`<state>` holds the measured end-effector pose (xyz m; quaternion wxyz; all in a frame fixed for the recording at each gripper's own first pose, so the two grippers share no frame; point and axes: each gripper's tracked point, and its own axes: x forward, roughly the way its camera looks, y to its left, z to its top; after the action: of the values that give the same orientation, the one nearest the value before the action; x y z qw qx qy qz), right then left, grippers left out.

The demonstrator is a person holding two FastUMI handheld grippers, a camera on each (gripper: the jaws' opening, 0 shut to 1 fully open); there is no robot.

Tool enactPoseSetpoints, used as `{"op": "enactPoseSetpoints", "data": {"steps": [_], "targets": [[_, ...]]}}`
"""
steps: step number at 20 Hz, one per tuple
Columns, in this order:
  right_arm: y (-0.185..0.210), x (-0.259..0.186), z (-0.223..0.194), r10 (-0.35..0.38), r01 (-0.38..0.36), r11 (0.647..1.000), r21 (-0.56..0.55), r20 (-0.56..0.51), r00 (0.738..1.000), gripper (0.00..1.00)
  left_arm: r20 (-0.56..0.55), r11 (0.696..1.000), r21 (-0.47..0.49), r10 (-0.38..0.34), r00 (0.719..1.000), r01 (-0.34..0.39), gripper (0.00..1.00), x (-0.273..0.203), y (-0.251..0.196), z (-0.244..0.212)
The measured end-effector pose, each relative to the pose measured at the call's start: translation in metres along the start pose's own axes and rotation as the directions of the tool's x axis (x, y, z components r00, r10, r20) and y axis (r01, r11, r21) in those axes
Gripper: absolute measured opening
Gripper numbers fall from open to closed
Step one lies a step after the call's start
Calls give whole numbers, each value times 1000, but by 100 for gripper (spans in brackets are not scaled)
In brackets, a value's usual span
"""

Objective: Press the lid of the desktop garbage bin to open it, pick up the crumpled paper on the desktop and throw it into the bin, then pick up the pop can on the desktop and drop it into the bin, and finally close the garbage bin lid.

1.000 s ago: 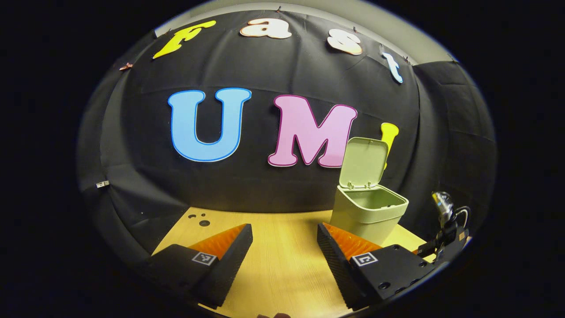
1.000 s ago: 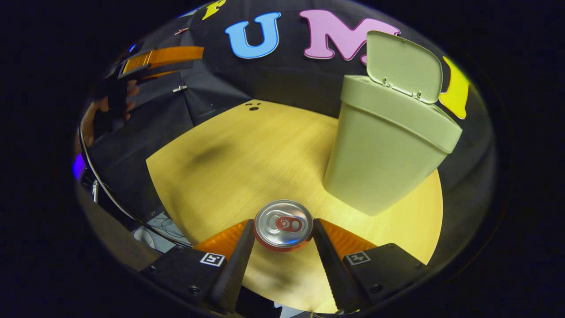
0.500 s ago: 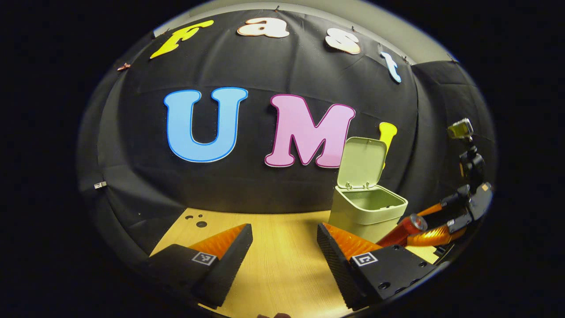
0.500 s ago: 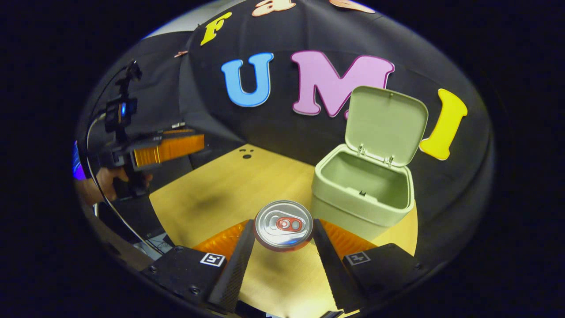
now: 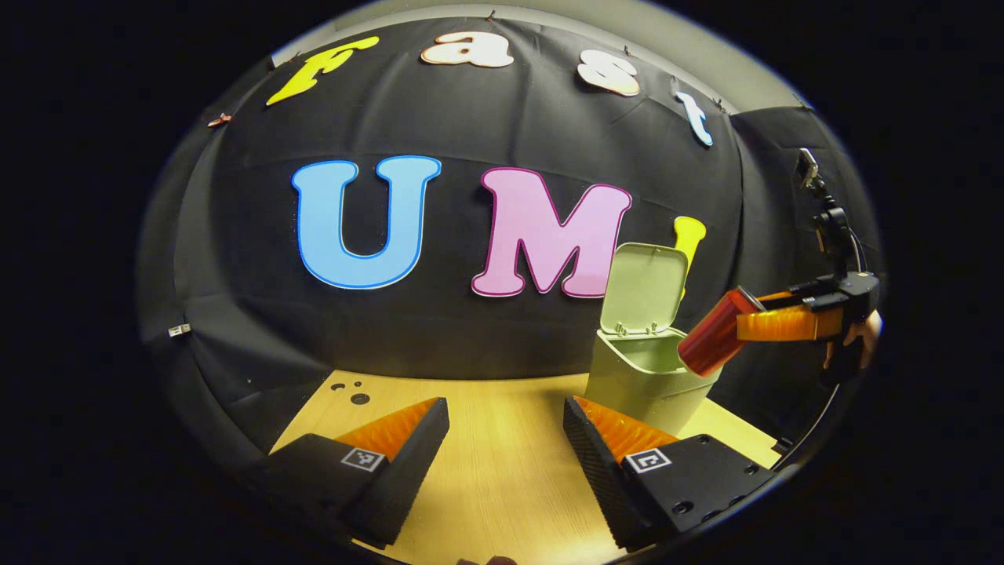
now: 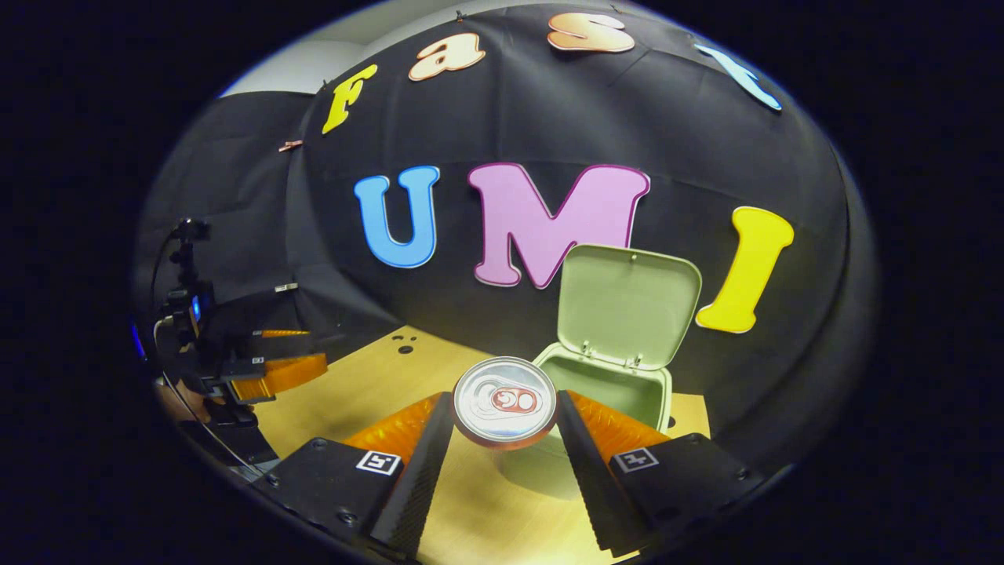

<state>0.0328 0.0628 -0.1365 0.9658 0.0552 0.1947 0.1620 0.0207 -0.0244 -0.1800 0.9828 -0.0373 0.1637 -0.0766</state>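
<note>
Pop can — clamped in the right gripper, held in the air at the open garbage bin.

Can: silver top toward the right gripper view's camera, both fingers pressing its sides; in the left gripper view its red body tilts over the bin's right rim, a hand at the gripper's handle; bin: pale green, lid upright on its rear hinge, standing at the right back of the wooden desktop against the black cloth; left gripper — jaws spread wide, nothing between them, low over the desktop and well apart from the bin.
</note>
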Motion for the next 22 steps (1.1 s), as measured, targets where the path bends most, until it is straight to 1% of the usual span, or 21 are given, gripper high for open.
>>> {"op": "enactPoseSetpoints", "data": {"steps": [4, 7, 10, 13, 16, 19, 22], "targets": [[-31, 12, 16, -64, 63, 998, 20, 23, 998, 82, -2, 1000, 3, 2, 1000, -2, 95, -2, 0, 0], [-57, 23, 11, -121, 122, 992, 45, -6, 993, 82, -5, 1000, 3, 8, 1000, -8, 95, -3, 0, -1], [-76, 33, 3, -153, 155, 986, 55, -33, 988, 82, -7, 1000, 5, 13, 1000, -13, 95, -6, 2, -2], [-93, 47, -13, -177, 180, 983, 35, -75, 981, 82, -10, 1000, 0, 18, 1000, -18, 95, -7, 3, -3], [-102, 64, -35, -176, 185, 981, 52, -137, 975, 83, -15, 1000, 1, 22, 1000, -22, 95, -7, 3, -4], [-110, 74, -59, -188, 200, 979, 39, -199, 962, 83, -19, 1000, 5, 25, 1000, -25, 95, -8, 3, -4], [-113, 82, -78, -185, 197, 980, 24, -253, 950, 83, -23, 1000, 8, 28, 999, -28, 95, -8, 3, -6]]}}
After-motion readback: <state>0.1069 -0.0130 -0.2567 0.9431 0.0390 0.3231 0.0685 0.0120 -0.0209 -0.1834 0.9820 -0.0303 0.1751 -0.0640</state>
